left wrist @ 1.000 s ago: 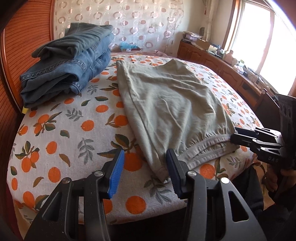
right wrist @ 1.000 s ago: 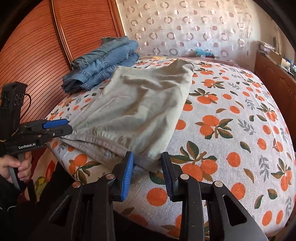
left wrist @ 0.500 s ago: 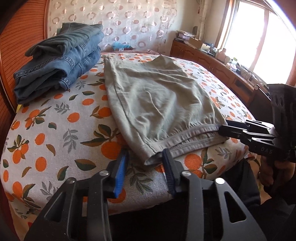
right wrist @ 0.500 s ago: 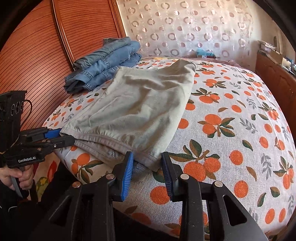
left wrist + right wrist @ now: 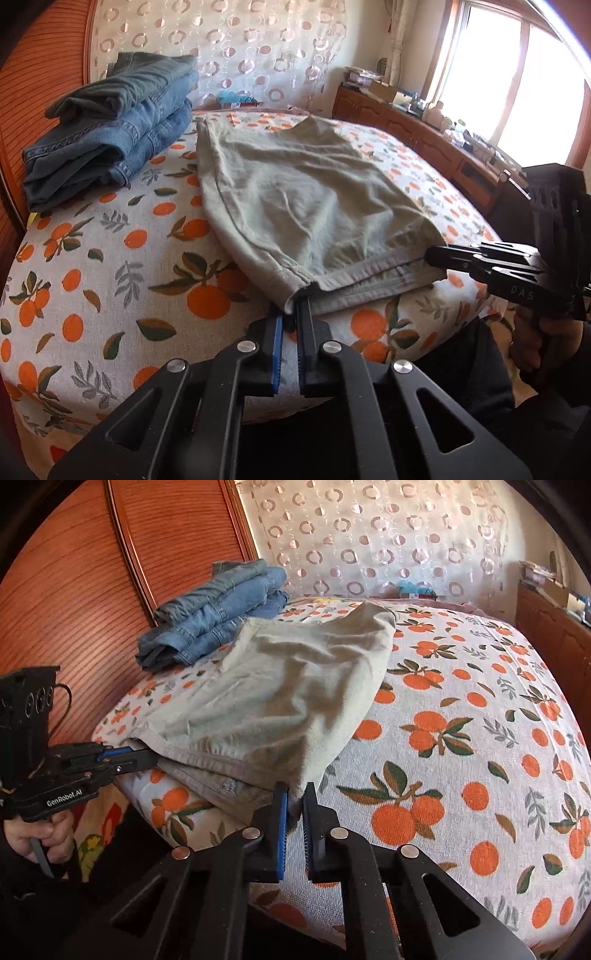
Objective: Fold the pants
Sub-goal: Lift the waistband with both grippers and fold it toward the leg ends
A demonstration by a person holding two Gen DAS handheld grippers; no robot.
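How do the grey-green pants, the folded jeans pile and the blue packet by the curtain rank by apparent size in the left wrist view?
1. Grey-green pants: largest.
2. Folded jeans pile.
3. Blue packet: smallest, though it lies farthest from the camera.

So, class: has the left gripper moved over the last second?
Yes. The left gripper has closed in on the bedspread edge and shut on the pants corner.

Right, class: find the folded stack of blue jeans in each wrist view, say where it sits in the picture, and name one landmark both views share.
Left wrist view: the jeans stack sits upper left, on the bedspread, left of the khaki pants.
Right wrist view: the jeans stack sits upper centre-left, beyond the pants, beside the wooden headboard.
Shared landmark: the circle-patterned curtain behind the bed.
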